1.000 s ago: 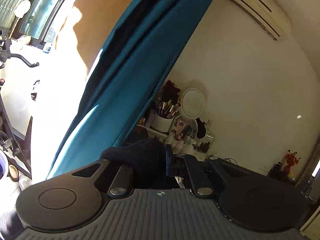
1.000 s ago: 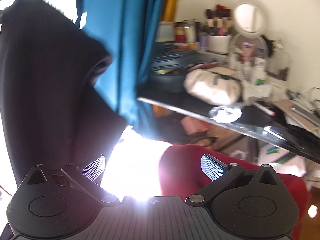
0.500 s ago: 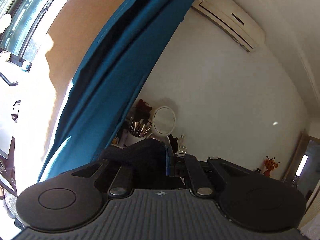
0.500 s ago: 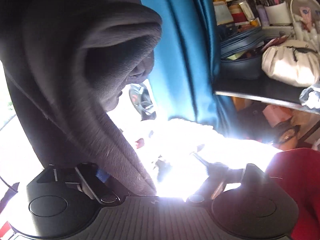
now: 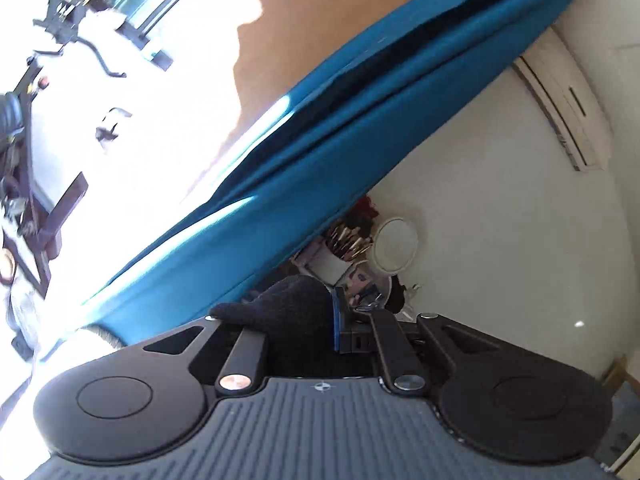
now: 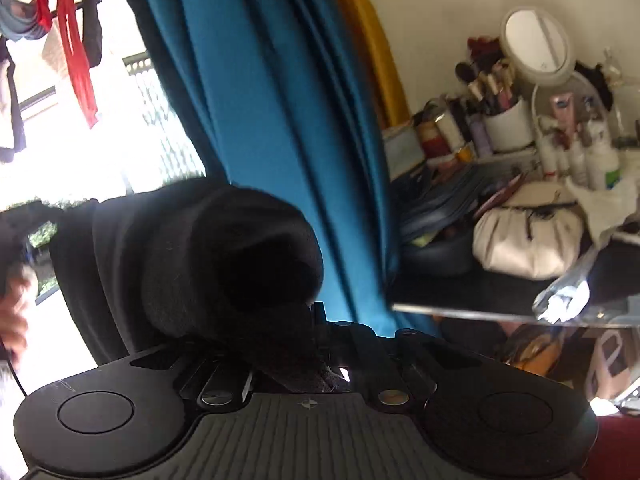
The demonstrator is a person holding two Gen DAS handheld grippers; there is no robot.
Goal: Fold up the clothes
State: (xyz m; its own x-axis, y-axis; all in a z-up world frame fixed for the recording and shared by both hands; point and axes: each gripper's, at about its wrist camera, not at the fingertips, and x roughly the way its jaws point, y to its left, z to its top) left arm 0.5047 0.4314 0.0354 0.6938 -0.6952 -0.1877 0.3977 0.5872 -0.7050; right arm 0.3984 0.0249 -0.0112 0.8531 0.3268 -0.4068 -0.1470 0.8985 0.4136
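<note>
Room: behind us hangs a teal curtain [image 6: 276, 120], our landmark, with a cluttered dressing table [image 6: 500, 300] to its right in the right wrist view and a round mirror [image 6: 536, 42] standing on that table.
Garment: we have a dark fleece garment [image 6: 208, 260] up in the air, in front of the curtain and to its left in the right wrist view, nowhere near a flat surface.
Left gripper [image 5: 320, 316]: we see its jaws drawn in on a dark bunch of that fabric [image 5: 288, 304], low against the curtain's bottom edge in its own view.
Right gripper [image 6: 312, 340]: its jaws are pressed together on a fold of the fleece, which balloons up over them.
Change: a second ago we had the right jaws spread wide and bare, with the garment off to one side; half a second ago the cloth swung across them; now they have bitten down. The left grip is as it was, though its camera has tilted.
Meaning: we now hold the garment at two points, which we judge lets us spread it out for a fold.
Hand: we glimpse a person's hand [image 6: 14, 312] far left of the curtain.
Unknown: which part of the garment each gripper has, we cannot tell.
</note>
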